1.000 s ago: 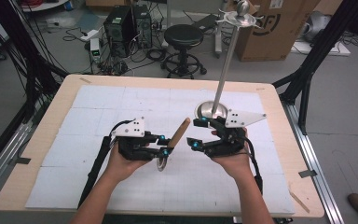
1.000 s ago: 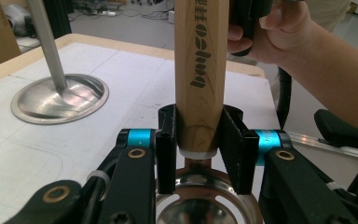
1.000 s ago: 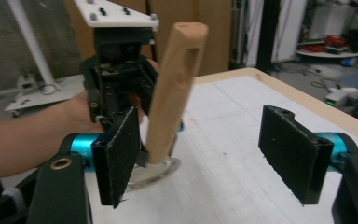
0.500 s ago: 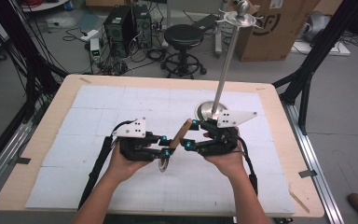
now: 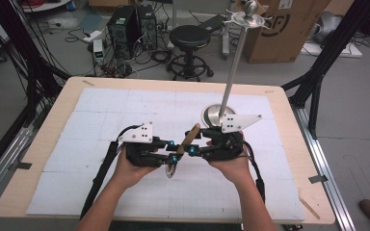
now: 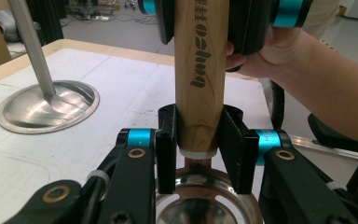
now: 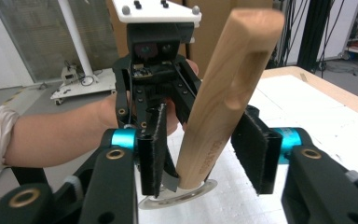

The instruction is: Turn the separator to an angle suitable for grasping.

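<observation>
- Since the earlier frames the right gripper (image 5: 191,151) has come in leftward from beside the metal stand's base (image 5: 213,115) to meet the wooden handle (image 5: 190,136), and its jaws have just been closing with that handle between them.
- In the right gripper view the handle (image 7: 223,98) stands tilted between the two pads; a gap shows on each side, so I read this gripper as around the handle but not yet clamped on it.
- The left gripper (image 5: 173,151) is clenched on the lower end of the handle (image 6: 200,79), just above the round slotted metal head (image 6: 205,196) of the utensil, and keeps it where it was.
- The utensil sits in front of the stand's base, nearer the person, its handle leaning up and toward that base, its head (image 5: 171,169) low over the white table mat (image 5: 101,110).
- The tall stand pole (image 5: 233,62) rises from the base to a hook ring at the top, well above the utensil.
- My judgement: this is a handover between hands. Once the right pads press firmly, the left can let go and the right can carry the utensil up toward the hooks.
- The risk is an early release while the right grip is loose.
</observation>
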Motion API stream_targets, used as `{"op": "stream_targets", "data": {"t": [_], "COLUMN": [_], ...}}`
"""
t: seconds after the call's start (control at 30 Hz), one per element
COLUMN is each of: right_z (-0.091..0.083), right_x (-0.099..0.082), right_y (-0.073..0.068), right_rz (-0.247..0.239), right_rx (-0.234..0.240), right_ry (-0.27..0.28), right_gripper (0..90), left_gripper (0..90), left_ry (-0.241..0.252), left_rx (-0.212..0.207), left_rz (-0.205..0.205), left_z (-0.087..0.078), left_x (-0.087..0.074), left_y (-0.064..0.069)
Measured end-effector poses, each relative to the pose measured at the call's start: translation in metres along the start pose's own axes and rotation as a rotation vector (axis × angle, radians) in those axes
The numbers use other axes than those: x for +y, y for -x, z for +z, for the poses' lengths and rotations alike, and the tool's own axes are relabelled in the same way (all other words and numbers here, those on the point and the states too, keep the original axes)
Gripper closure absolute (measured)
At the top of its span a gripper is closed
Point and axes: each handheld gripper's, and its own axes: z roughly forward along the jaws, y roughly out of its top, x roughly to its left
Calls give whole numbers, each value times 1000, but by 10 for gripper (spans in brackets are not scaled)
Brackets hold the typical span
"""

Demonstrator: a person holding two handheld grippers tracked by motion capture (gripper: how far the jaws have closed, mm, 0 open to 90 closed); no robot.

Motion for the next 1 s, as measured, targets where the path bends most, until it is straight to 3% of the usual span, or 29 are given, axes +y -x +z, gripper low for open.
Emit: {"op": "stream_targets", "data": {"t": [0.3, 0.6, 0.83, 1.0], "right_z": [0, 0, 1, 0], "right_x": [-1, -2, -2, 0], "right_y": [1, 4, 3, 2], "right_rz": [3, 54, 48, 43], "right_rx": [-1, 33, 17, -7], "right_ry": [4, 9, 4, 1], "right_gripper": [654, 681, 683, 684], "left_gripper": [689, 688, 682, 636], "left_ry": [2, -9, -5, -40], "left_rx": [-1, 9, 17, 33], "left_rz": [9, 24, 48, 48], "left_z": [2, 4, 3, 2], "left_x": [0, 0, 0, 0], "left_y": [1, 2, 2, 3]}}
